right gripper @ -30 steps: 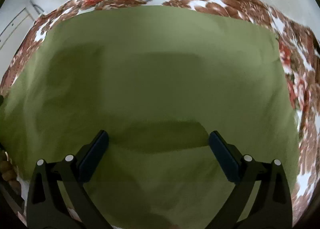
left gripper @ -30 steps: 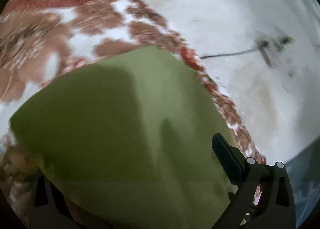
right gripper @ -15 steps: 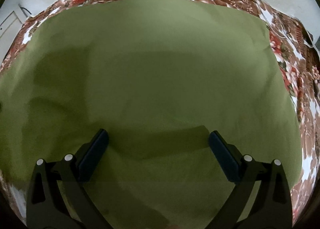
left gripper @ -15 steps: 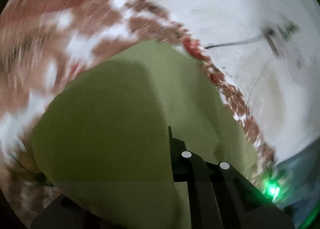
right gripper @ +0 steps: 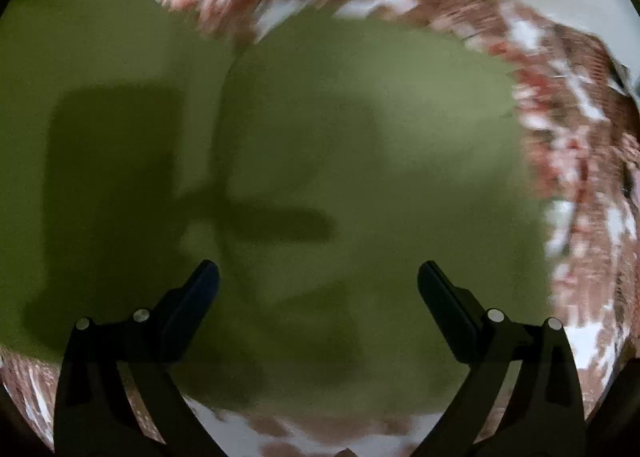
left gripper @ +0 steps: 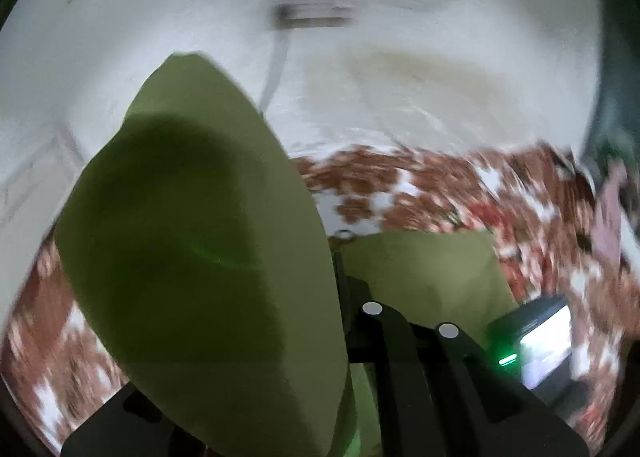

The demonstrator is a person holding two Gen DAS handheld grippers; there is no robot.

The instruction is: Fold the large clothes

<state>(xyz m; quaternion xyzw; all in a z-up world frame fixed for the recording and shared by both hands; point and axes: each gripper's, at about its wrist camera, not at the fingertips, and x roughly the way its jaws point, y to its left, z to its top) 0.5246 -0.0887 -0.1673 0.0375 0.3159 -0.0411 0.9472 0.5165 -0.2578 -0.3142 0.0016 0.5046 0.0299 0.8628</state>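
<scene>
Left wrist: left tool pinches soft, light green cloth at its edge; right tool spread, empty.

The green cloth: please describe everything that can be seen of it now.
The green cloth is plain olive, thin and matte, with no print or seams visible. Most of it lies spread on the floral sheet. One part is lifted and folded over; in the left wrist view this flap stands up, pinched in the shut jaws of the left gripper. The right gripper hovers open above it.
</scene>
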